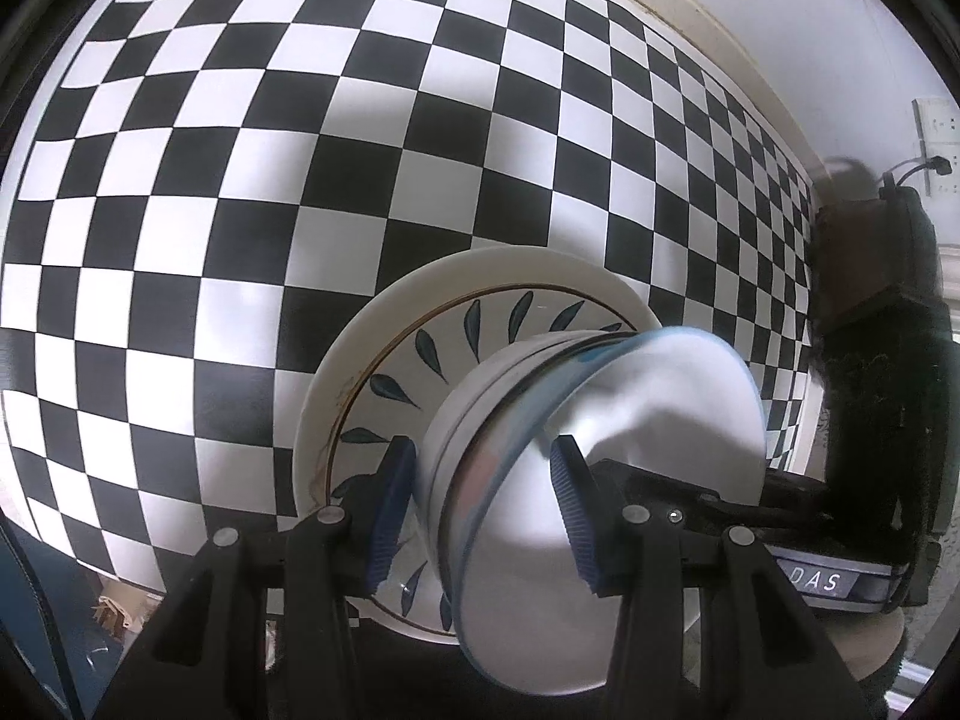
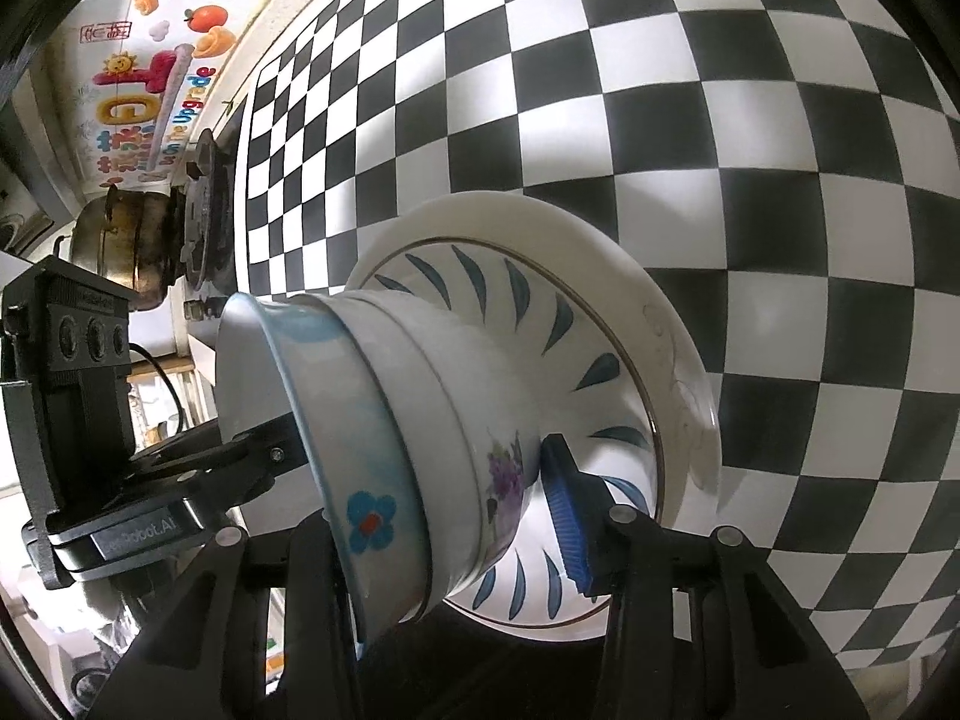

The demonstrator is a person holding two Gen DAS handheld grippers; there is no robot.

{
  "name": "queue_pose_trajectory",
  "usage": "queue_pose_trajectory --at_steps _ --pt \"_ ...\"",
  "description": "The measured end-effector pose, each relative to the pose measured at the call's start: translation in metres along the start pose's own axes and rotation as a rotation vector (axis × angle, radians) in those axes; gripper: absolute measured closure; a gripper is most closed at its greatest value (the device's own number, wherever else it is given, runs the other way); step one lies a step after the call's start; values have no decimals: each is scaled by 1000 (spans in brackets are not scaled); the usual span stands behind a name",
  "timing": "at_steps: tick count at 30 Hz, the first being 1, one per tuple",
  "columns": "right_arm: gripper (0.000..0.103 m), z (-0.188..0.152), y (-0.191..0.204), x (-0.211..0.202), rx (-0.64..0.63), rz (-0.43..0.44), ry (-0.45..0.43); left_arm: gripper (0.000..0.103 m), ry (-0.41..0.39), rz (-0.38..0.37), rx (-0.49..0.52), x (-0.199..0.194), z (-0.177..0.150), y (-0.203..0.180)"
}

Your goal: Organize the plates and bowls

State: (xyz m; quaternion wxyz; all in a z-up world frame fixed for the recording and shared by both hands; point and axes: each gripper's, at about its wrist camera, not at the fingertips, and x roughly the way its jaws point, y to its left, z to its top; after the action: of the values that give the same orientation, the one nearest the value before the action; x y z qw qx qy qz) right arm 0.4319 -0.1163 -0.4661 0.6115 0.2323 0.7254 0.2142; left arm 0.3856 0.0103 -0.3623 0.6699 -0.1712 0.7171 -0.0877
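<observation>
A stack of plates with a leaf-patterned plate (image 1: 456, 348) (image 2: 576, 324) on top lies on the checkered cloth. Nested bowls stand on it; the top one is a blue-rimmed bowl (image 1: 606, 456) (image 2: 336, 432) with a blue flower. My left gripper (image 1: 486, 516) straddles that bowl's rim, one finger outside and one inside, jaws spread. My right gripper (image 2: 456, 516) straddles the opposite side of the nested bowls; its right finger (image 2: 570, 528) sits beside the floral bowl (image 2: 480, 468), its left finger is hidden behind the blue-rimmed bowl. No pad visibly presses the bowls.
The checkered tablecloth (image 1: 300, 180) covers the table. A gas stove with a metal pot (image 2: 126, 240) stands at the table's far edge in the right wrist view. A wall with sockets (image 1: 936, 138) is beyond the table.
</observation>
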Motion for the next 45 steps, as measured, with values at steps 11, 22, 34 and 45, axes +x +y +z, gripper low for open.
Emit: queue_pose_trajectory --at_steps 11,22,34,45 --pt "59 -23 31 -36 -110 -142 -98 60 -129 150 61 -35 -23 -5" --pt "59 -75 78 -89 -214 -339 -263 58 -307 305 154 -85 -61 -26" --pt "17 -135 117 -121 -218 -414 -416 26 -500 334 186 -138 -109 -35" --pt "11 -188 135 -169 -231 -472 -611 10 -703 322 176 -191 -152 -49"
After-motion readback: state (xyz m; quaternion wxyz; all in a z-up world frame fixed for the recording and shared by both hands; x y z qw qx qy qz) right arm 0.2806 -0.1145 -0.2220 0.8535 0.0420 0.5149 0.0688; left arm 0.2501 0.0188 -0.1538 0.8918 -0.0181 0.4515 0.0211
